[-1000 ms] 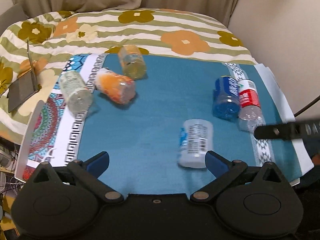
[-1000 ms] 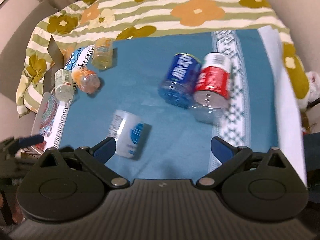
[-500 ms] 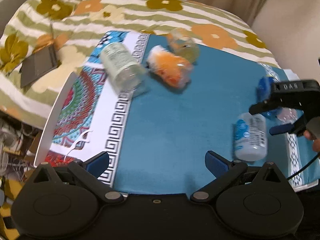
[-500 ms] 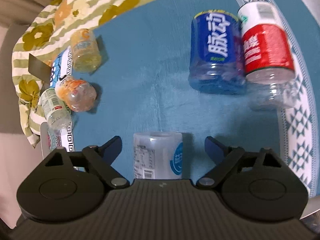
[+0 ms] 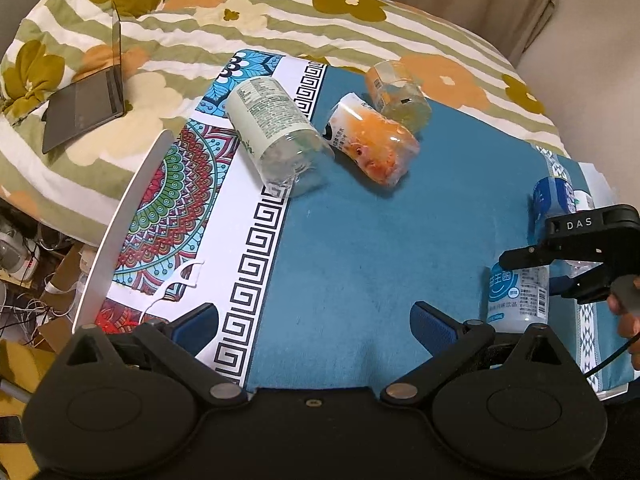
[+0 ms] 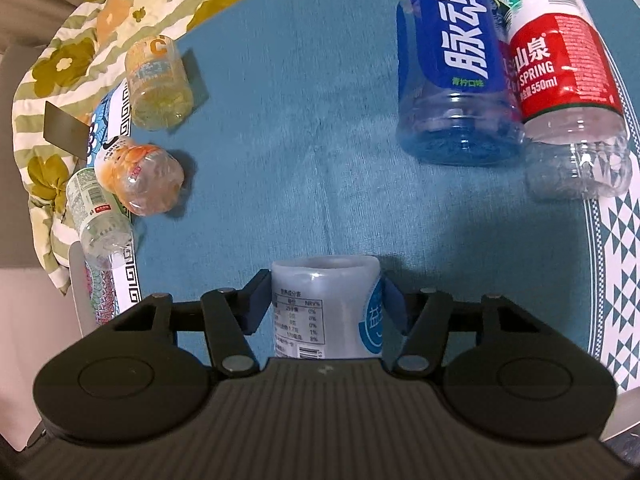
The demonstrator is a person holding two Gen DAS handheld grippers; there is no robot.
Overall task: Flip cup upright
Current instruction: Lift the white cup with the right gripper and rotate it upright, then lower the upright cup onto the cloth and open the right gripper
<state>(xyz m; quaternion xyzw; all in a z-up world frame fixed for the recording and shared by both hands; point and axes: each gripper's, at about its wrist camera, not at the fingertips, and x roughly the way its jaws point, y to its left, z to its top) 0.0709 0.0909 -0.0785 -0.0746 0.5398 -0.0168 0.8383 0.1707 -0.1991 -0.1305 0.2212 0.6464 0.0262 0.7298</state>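
Note:
Several cut-bottle cups lie on their sides on a blue cloth. My right gripper point(image 6: 325, 300) is shut on a white cup with a blue round label point(image 6: 326, 304), its pads pressing both sides. In the left wrist view this cup point(image 5: 518, 294) lies at the far right under the right gripper point(image 5: 560, 268). My left gripper point(image 5: 314, 320) is open and empty over the cloth's near edge. A green-label cup point(image 5: 276, 128), an orange cup point(image 5: 372, 140) and a yellow cup point(image 5: 398, 92) lie ahead of it.
A blue cup point(image 6: 452, 76) and a red-label cup point(image 6: 560, 76) lie side by side at the right. A patterned mat point(image 5: 172, 200) covers the table's left part. A flowered bedspread point(image 5: 200, 12) with a grey laptop point(image 5: 84, 108) lies behind.
My right gripper has closed on the white cup, which it straddled open half a second ago. My left gripper has swung left, towards the green, orange and yellow cups.

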